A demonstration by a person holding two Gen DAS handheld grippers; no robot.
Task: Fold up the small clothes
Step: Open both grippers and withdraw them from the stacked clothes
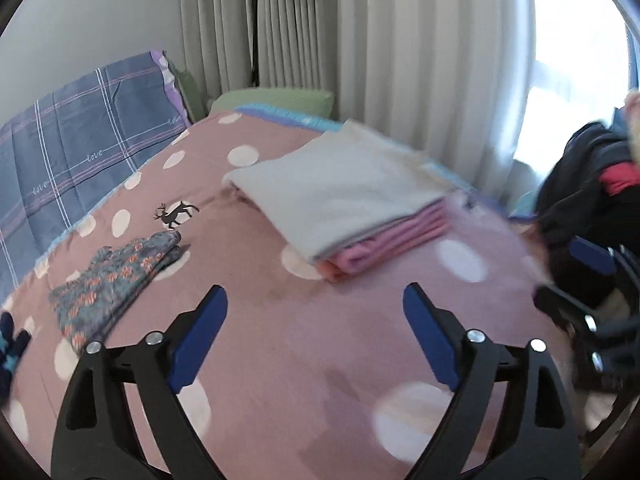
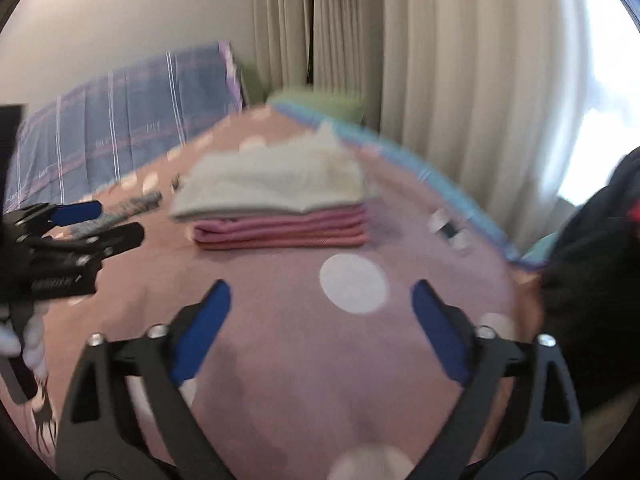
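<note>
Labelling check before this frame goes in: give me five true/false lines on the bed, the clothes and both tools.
1. The left tool is open with nothing between its fingers. True.
2. The right tool is shut on a pink garment. False: it is open and empty above the polka-dot bedspread.
3. A pale grey folded cloth lies on top of the pink folded clothes. True.
4. The floral patterned garment sits on top of that stack. False: it lies apart, left of it on the bedspread.
5. A deer print shows on the bedspread. True.
</note>
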